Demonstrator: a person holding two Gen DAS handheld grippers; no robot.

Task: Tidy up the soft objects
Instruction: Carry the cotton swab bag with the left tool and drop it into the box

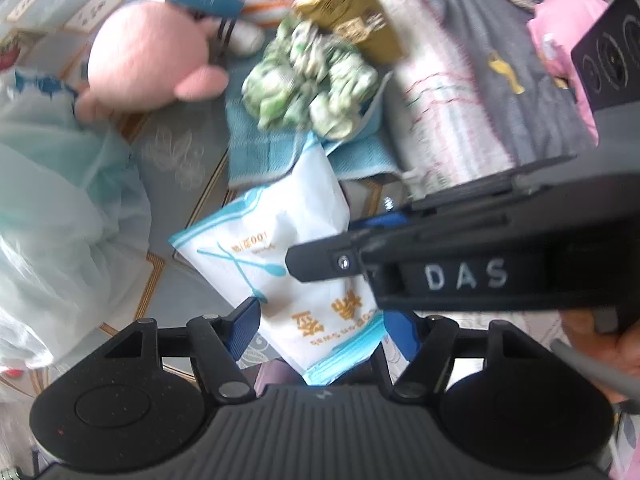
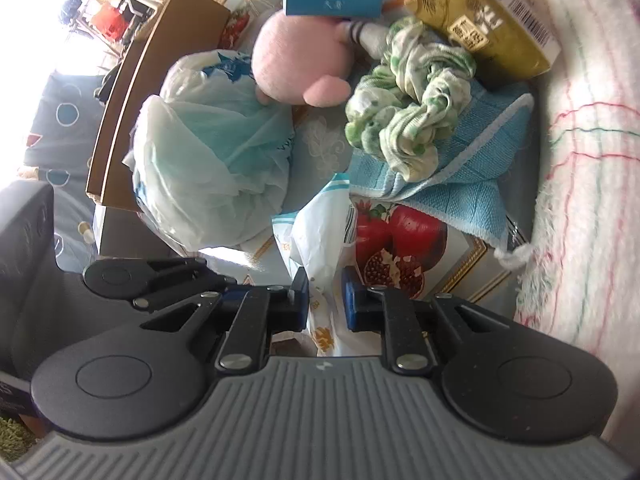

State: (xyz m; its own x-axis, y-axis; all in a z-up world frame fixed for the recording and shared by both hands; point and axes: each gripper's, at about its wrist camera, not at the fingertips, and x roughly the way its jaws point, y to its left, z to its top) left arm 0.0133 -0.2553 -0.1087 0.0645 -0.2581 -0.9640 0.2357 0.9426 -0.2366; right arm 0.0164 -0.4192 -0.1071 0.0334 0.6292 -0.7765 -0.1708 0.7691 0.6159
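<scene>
Right gripper clamped on white-and-blue printed plastic pouch; left gripper spread w/ pouch between, pads apart from it.

White packet with teal stripes between my jaws; pink plush; green-speckled cloth; gold box.

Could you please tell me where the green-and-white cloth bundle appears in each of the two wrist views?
Left wrist: cloth bundle sits upper centre, on the blue towel, just below the gold box.
Right wrist: cloth bundle sits upper right of centre, on the blue towel, left of and below the gold box.
Shared landmark: the pink plush to its left.
</scene>
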